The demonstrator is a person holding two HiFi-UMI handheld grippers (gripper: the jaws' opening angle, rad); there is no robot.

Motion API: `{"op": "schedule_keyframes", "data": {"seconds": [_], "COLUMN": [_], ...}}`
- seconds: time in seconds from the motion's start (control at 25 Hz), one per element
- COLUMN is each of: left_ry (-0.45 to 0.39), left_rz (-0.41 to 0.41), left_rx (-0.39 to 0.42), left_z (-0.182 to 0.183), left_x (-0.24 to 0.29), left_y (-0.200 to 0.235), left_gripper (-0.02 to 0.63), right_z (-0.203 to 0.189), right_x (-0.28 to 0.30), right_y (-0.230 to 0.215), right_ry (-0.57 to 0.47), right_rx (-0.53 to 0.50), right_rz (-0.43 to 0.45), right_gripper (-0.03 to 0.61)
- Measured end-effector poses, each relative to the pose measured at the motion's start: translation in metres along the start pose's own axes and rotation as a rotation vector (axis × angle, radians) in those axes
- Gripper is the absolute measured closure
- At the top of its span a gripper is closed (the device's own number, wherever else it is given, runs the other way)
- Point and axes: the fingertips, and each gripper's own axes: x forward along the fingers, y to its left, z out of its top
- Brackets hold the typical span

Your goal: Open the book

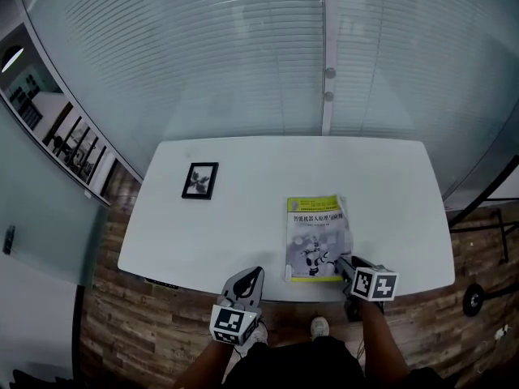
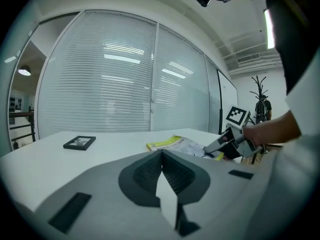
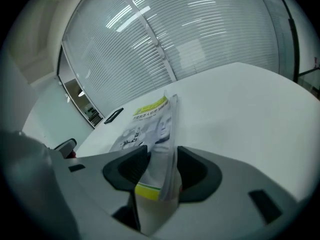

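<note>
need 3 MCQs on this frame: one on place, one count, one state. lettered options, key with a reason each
1. In the head view, where does the picture frame lie relative to the book?
A. To its left and farther from the person
B. On top of it
C. To its right, at the near edge

2. Not counting the grippers, how many things lie on the table?
A. One
B. Two
C. Four

3. How do the jaws of the left gripper stand?
A. Wide apart around the picture frame
B. Together, with nothing between them
C. Closed on the book

Key:
1 A: the picture frame sits up and left of the book on the white top.
2 B: only the picture frame and the book are there.
3 B: the left gripper view shows the pads meeting with no gap.
</note>
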Motion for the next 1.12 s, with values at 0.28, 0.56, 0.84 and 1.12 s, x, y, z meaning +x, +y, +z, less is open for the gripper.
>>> {"op": "schedule_keyframes", "data": {"seconds": [0.28,0.56,0.84,1.12], "left_ry": [0.004,0.013,-0.010,0.044], "left_rz": [-0.070,-0.195,-0.268,-0.244], "left_rx": [-0.015,-0.004,-0.009,-0.111], "left_z": [-0.007,-0.014,-0.014,-0.038], "left_x": [0.004,0.008,0.000,-0.020], "left_y": [0.009,-0.004,0.003,0.028], "left_gripper": [0.604,0.604,0.604,0.604], "right_z": [-0.002,0.000,0.015,0.018], "right_x": [0.005,0.003,-0.009,-0.018], "right_y": [-0.008,-0.015,-0.004,0.011], "right_ry": [0.029,-0.037,-0.139,-0.217], "right_rx": [0.022,0.070,-0.117,-0.260], "right_rz": [-0.058,-0.109,-0.262,-0.366], "right_gripper": [0.419,0.478,0.531,0.538]}}
